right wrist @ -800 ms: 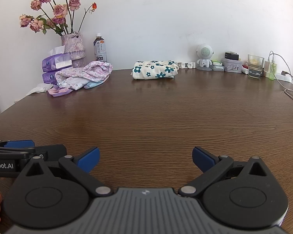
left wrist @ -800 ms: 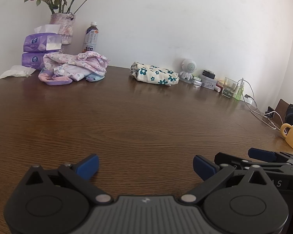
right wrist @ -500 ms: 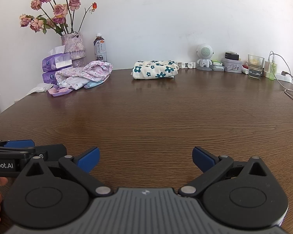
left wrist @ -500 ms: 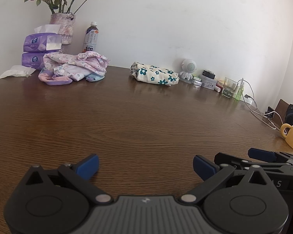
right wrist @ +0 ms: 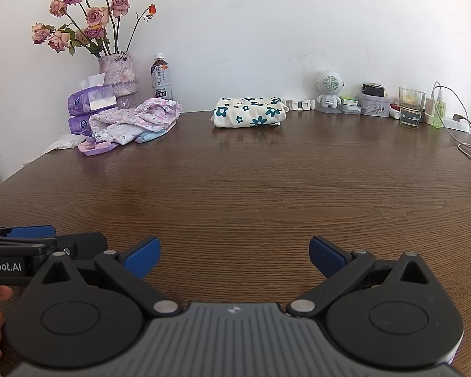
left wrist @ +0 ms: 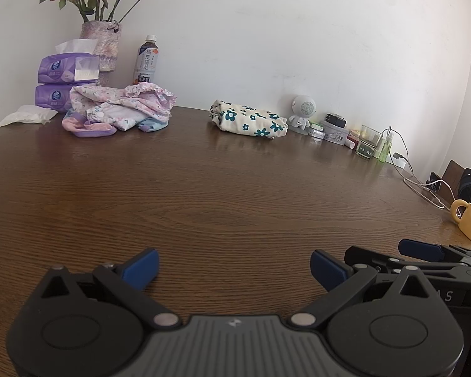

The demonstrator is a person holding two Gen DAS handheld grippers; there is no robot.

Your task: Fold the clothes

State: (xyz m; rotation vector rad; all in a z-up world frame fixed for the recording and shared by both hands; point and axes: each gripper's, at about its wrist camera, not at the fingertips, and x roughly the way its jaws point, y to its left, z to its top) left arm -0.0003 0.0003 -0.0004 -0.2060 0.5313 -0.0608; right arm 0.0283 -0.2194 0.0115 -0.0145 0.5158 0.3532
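A loose heap of pink and lilac floral clothes [left wrist: 119, 108] [right wrist: 132, 124] lies at the far left of the brown wooden table [left wrist: 223, 194] [right wrist: 251, 188]. A folded cream garment with teal flowers [left wrist: 251, 122] [right wrist: 248, 115] rests at the far middle by the wall. My left gripper [left wrist: 234, 270] stands open low over the near table edge, nothing between its blue pads. My right gripper [right wrist: 232, 256] is open too and holds nothing, beside the left one. Both are far from the clothes.
Along the wall stand a vase of roses [right wrist: 117, 75], a drink bottle [right wrist: 161, 77], stacked purple tissue packs [left wrist: 64, 81], a small white robot figure [right wrist: 329, 89], a glass [right wrist: 410, 106] and cables [left wrist: 420, 182]. A yellow mug [left wrist: 469, 224] sits at the right edge.
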